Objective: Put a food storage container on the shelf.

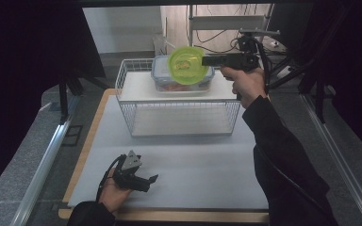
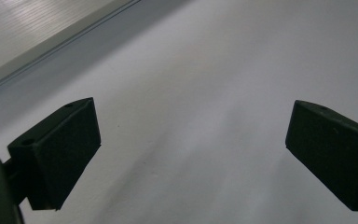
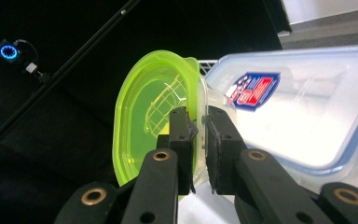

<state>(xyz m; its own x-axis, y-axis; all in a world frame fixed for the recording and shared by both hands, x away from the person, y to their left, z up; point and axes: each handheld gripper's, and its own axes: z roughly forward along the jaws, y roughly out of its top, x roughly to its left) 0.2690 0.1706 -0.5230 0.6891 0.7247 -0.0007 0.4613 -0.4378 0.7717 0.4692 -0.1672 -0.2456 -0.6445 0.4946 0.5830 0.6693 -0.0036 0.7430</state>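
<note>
Translucent lime-green lid [image 1: 187, 65], tilted upright

No word or number can be read anywhere. One sign is seen: a red, white and blue shield-shaped label [image 3: 254, 90] (its lettering too blurred to be made out) is carried on the clear lid of the blue-rimmed storage box [image 3: 307, 107], just above and to the right of the right gripper's [image 3: 200, 140] fingertips in the right gripper view.
</note>
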